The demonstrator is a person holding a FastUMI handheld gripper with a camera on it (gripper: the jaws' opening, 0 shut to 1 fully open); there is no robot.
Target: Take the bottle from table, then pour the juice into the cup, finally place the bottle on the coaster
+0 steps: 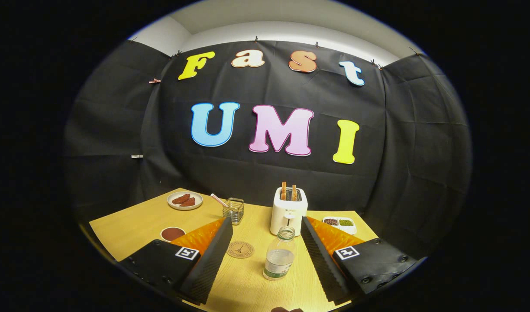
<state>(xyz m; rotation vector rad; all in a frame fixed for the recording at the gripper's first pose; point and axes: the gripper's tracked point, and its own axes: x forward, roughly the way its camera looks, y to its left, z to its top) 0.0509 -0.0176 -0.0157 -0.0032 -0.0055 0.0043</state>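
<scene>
Hand-held gripper [265, 242] wide open — around bottle [279, 259]

A wooden table [135, 225] carries a capless bottle [279, 255] at centre, a round coaster [240, 249] at its nine o'clock, a toaster [288, 211] at twelve, and what appears a glass cup [233, 210] at eleven.

The gripper [265, 255] has ribbed wedge-shaped jaws, each mounted on a dark screwed block bearing a square black-and-white tag.
</scene>
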